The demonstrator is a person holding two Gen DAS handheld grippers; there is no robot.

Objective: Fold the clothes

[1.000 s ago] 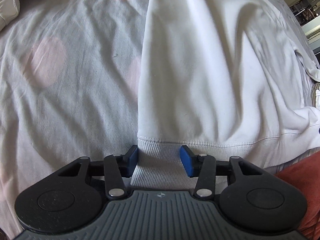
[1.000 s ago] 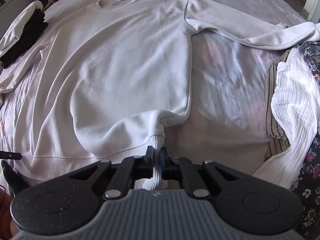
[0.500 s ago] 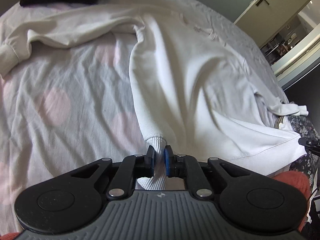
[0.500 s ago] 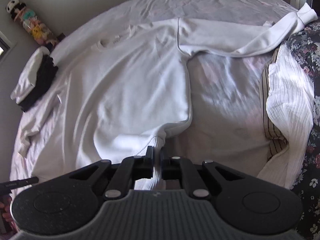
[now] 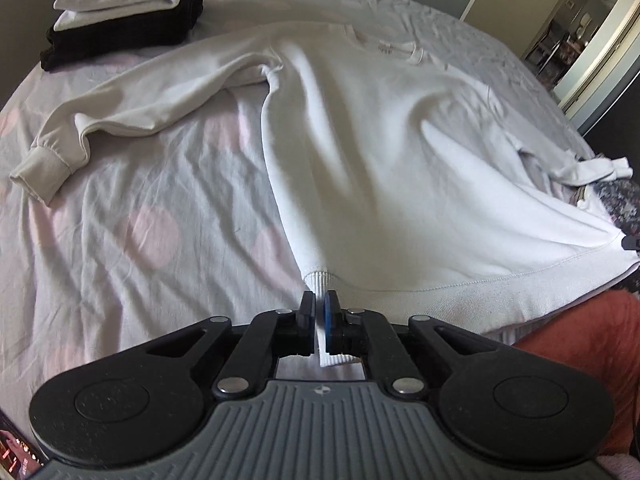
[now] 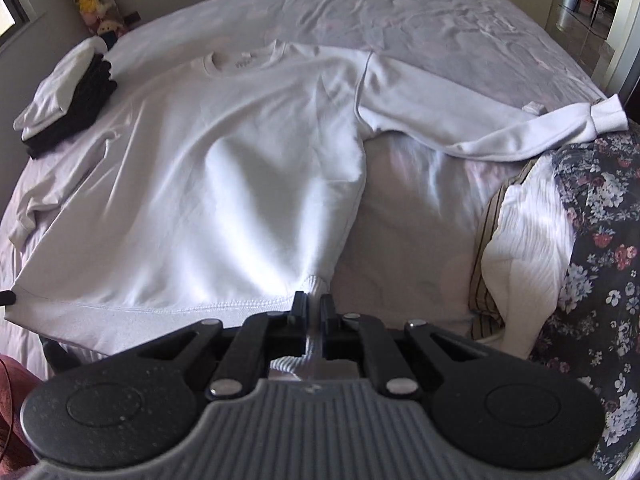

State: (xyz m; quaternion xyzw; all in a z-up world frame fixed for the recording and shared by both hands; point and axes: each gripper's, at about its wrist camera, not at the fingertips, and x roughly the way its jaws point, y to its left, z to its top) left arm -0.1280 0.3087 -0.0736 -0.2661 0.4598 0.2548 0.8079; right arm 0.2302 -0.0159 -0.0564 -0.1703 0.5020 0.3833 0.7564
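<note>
a white sweatshirt (image 5: 384, 152) lies face up across the bed (image 5: 120, 208), neck toward 12 o'clock and hem toward 6 o'clock in both views. the left gripper (image 5: 319, 312) is closed tight on the ribbed hem at the sweatshirt's left bottom corner, a strip of white rib showing between the blue pads (image 5: 330, 312) and poking out behind them. the right gripper (image 6: 314, 314) is likewise pinched shut on the ribbed hem at the right bottom corner, the fabric bunched to a narrow tongue between its fingers. the cloth between the two corners is raised off the sheet and drawn into long folds running up toward the shoulders. one sleeve (image 5: 132, 108) stretches out to 9 o'clock in the left view, cuff lying flat on the sheet; the other sleeve (image 6: 492, 128) reaches to 2 o'clock in the right view, its cuff resting on a floral garment (image 6: 600, 248). a stack of folded clothes (image 5: 124, 12), white over black, sits at 11 o'clock. a ribbed white garment (image 6: 524, 248) lies beside the floral one at 3 o'clock.
</note>
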